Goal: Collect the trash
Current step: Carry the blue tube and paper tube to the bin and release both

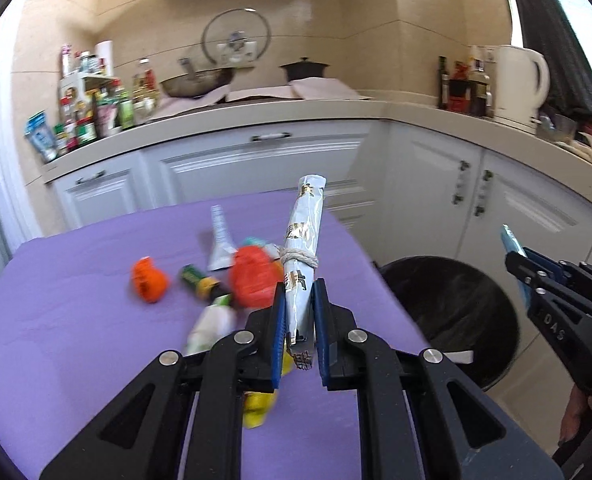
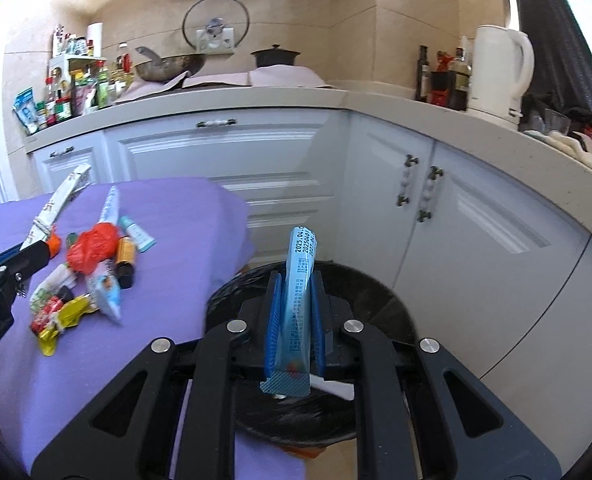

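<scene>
Trash pile point(image 2: 84, 276) on purple worktop point(image 2: 168, 264), left hand-held gripper point(image 1: 299, 312) grasping rolled packet point(image 1: 302, 256), right hand-held gripper point(image 2: 295, 320) grasping blue tube point(image 2: 298, 300) over bin point(image 2: 392, 304).

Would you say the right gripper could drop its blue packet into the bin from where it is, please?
Probably yes: the right gripper, shut on the blue packet, hangs directly over the open black bin, with nothing between them.

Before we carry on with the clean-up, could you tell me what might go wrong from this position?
1. The right gripper holds the blue packet over the near rim of the black bin; released now, it might catch the edge.
2. The left gripper pinches only the rolled wrapper's lower end, so it could swing and knock the trash pile.
</scene>
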The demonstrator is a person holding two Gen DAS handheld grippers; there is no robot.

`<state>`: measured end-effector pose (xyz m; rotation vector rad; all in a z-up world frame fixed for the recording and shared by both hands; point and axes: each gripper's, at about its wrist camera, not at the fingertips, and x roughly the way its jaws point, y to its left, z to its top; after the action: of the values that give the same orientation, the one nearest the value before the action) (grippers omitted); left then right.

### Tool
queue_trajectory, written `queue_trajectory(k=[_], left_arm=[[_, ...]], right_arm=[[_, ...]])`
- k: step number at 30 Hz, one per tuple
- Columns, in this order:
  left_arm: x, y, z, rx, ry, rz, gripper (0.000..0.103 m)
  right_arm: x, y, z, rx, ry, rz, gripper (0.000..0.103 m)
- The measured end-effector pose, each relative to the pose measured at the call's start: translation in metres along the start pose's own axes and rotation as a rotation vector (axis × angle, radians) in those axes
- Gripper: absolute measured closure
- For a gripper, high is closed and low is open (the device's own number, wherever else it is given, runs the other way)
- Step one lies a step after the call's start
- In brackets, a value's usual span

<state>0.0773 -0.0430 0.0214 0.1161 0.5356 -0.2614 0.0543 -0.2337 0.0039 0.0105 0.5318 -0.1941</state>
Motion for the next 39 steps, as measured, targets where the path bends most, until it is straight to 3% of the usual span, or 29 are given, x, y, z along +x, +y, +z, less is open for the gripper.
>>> queue_trajectory(k=[11,31,33,37,39], left_arm=[[0.03,-0.051,0.007,0.045,-0.001,-0.05,0.089],[0.083,-0.095,0.009,0.117,0.078,-0.087,0.088],[0.088,-0.097,0.008,0.115,0.093,-0.084,0.086],[0.089,-0.093,0.01,0.088,0.095,-0.096,0.068],[0.088,-0.091,0.011,0.081,0.092,-0.096,0.065]], right_arm=[[0.01,-0.033,0.005,0.026,-0.025,-0.037,0.089],[0.048,-0.058,0.001,0.067,0.006,-0.069,0.086],[0.053,-0.061,0.001,0.081,0.013,-0.067,0.072],[0.054,-0.064,0.001,0.092,0.011,-0.083,0.069],[0.053,-0.063,0.002,0.092,0.015,-0.085,0.068]])
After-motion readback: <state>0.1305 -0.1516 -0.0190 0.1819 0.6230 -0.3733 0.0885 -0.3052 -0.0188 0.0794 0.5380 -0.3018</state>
